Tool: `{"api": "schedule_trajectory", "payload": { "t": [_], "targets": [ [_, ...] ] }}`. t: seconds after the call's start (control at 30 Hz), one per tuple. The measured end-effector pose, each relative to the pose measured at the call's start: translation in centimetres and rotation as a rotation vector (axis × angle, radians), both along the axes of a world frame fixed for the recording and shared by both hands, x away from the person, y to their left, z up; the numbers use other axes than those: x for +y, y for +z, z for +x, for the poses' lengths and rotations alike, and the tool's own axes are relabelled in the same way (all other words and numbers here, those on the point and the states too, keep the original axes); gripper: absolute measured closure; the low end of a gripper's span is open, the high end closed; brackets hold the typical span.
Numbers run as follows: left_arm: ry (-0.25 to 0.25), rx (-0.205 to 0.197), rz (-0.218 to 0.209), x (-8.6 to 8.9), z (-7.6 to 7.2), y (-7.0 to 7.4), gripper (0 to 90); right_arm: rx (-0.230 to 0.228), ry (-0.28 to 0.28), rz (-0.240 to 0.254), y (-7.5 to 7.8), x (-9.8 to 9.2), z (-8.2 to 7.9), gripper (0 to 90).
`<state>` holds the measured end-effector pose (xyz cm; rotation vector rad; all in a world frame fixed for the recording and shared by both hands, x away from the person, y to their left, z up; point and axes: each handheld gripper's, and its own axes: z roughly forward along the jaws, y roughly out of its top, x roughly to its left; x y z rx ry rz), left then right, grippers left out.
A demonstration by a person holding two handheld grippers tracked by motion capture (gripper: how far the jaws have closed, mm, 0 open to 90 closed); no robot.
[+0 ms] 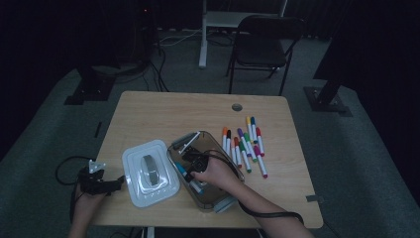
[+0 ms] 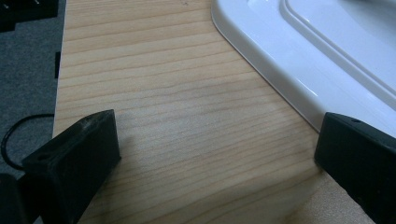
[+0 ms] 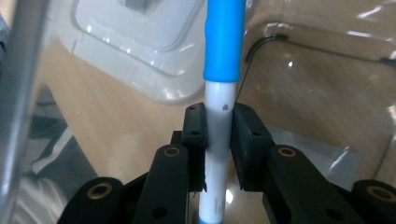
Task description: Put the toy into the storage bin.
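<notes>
A white marker with a blue cap (image 3: 219,93) stands clamped between the two black jaws of my right gripper (image 3: 218,122). In the high view that gripper (image 1: 195,166) hangs inside the clear plastic box (image 1: 225,197) near the table's front, with the blue-capped marker (image 1: 184,174) in it. The white box lid (image 1: 148,172) lies flat to the left of the box. My left gripper (image 1: 116,182) rests low at the table's front left corner, jaws wide apart over bare wood. In its own view the left gripper (image 2: 219,154) has the lid's rim (image 2: 280,79) beside its right jaw.
Several coloured markers (image 1: 245,144) lie in a loose row on the wooden table (image 1: 158,114) right of the box. A black chair (image 1: 262,44) and a white stand leg (image 1: 202,34) are beyond the far edge. Cables trail over the grey floor at left.
</notes>
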<state>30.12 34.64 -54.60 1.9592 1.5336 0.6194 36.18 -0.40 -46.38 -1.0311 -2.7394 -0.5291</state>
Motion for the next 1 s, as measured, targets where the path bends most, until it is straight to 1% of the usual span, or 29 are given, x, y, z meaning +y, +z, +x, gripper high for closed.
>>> {"api": "schedule_trajectory", "payload": {
  "t": [0.03,0.07,0.13,0.3,0.37,0.47,0.57,0.6,0.67,0.7,0.77,0.8,0.83,0.87,0.9,0.93,0.97,1.0],
  "targets": [
    [0.0,0.0,0.0,0.0,0.0,0.0,0.5,0.009,0.007,-0.013,-0.1,0.1,0.0,76.6],
    [0.0,0.0,0.0,0.0,0.0,0.0,0.5,0.008,0.01,-0.023,-0.3,0.3,0.0,76.6],
    [0.0,0.0,0.0,0.0,0.0,0.0,0.5,-0.006,0.024,-0.047,-0.5,0.6,0.0,76.5],
    [0.0,0.0,0.0,0.0,0.0,0.0,0.5,0.034,0.045,-0.083,-1.1,1.2,0.0,75.9],
    [0.0,0.0,0.0,0.0,0.0,0.0,0.5,0.034,0.045,-0.083,-1.1,1.2,0.0,75.9],
    [0.0,0.0,0.0,0.0,0.0,0.0,0.5,0.043,0.062,-0.102,-1.4,1.2,0.0,74.7],
    [0.0,0.0,0.0,0.0,0.0,0.0,0.5,0.036,0.067,-0.098,-1.4,1.2,0.0,73.7],
    [0.0,0.0,0.0,0.0,0.0,0.0,0.5,0.026,0.068,-0.076,-1.1,1.0,0.0,71.8],
    [0.0,0.0,0.0,0.0,0.0,0.0,0.5,0.027,0.068,-0.074,-1.0,0.9,0.0,71.7],
    [0.0,0.0,0.0,0.0,0.0,0.0,0.5,0.021,0.063,-0.059,-0.8,0.7,0.1,71.7],
    [0.0,0.0,0.0,0.0,0.0,0.0,0.5,0.017,0.065,-0.054,-0.7,0.5,0.0,71.5],
    [0.0,0.0,0.0,0.0,0.0,0.0,0.5,0.006,0.061,-0.03,-0.3,0.1,-0.1,70.1],
    [0.0,0.0,0.0,0.0,0.0,0.0,0.5,0.006,0.061,-0.03,-0.3,0.1,-0.1,70.1],
    [0.0,0.0,0.0,0.0,0.0,0.0,0.5,-0.023,0.057,-0.015,0.2,-0.3,-0.2,69.7],
    [0.0,0.0,0.0,0.0,0.0,0.0,0.5,-0.035,0.058,-0.004,0.4,-0.5,-0.2,68.9],
    [0.0,-0.001,0.0,0.0,0.0,0.0,0.5,-0.035,0.058,-0.004,0.4,-0.5,-0.2,68.9],
    [0.0,-0.001,0.001,0.0,0.0,0.0,0.5,-0.041,0.055,0.014,0.8,-0.7,-0.3,68.7],
    [0.0,-0.001,0.001,0.0,0.0,0.0,0.5,-0.06,0.05,0.045,1.4,-1.3,-0.4,67.6]
  ]
}}
